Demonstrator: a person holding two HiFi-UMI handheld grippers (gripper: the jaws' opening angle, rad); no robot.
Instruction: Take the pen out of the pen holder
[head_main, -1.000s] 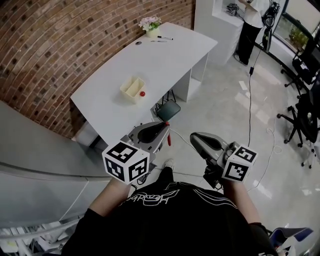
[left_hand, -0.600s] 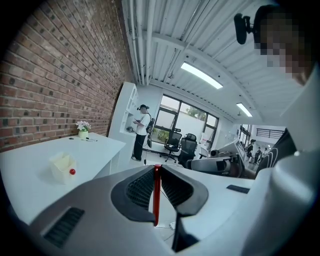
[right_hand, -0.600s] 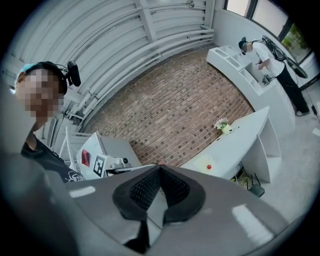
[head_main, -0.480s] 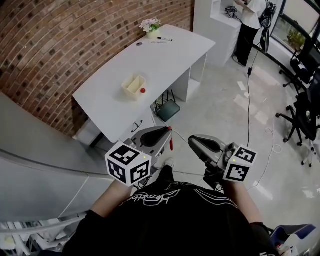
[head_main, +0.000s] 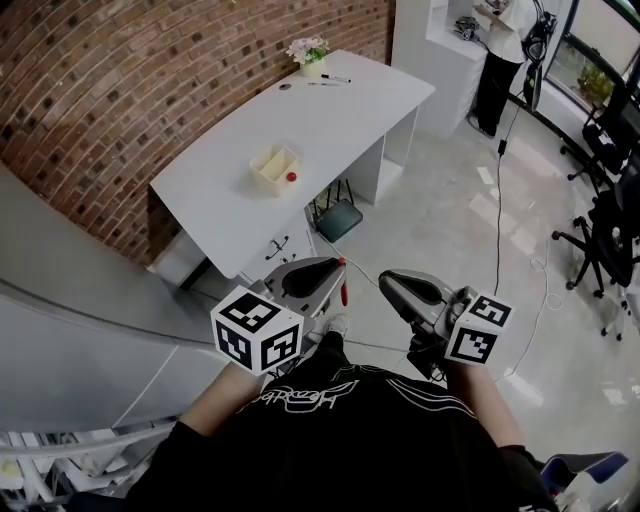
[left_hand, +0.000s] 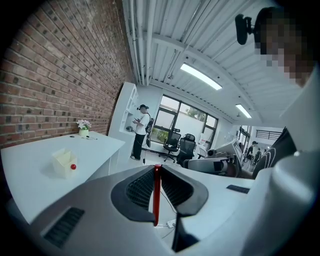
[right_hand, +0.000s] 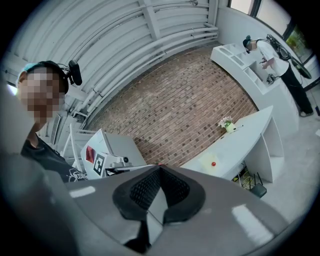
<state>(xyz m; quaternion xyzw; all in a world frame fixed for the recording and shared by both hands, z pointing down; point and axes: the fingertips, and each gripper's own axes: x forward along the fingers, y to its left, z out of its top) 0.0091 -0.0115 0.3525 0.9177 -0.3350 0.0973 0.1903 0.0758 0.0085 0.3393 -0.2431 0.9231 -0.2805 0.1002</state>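
I am standing back from the white bench (head_main: 340, 120), and my left hand-held gripper (left_hand: 156, 167) is squeezing a thin red pen (left_hand: 156, 205) between its two jaws. The jaws are pressed nearly together, with only the pen in the gap. My right hand-held gripper (right_hand: 160, 168) is holding nothing, and its jaws are pushed tight against each other. The pen holder (head_main: 272, 165) is sitting far away on the bench, a pale little box with a small red ball (head_main: 291, 177) showing at its edge; I cannot tell what that ball is. So I am thinking the pen is already out, and the job is nearly done. What is worrying me now is a drop. The pen is skinny and smooth, and the jaws are only pinching it along a narrow strip, so a small wobble or a looser squeeze could let it slide out. It is hanging over the floor (head_main: 440, 230), not over the bench, so it would fall a long way and maybe roll off. My two grippers are also sitting close side by side, and a bump from the right one could knock the pen crooked.
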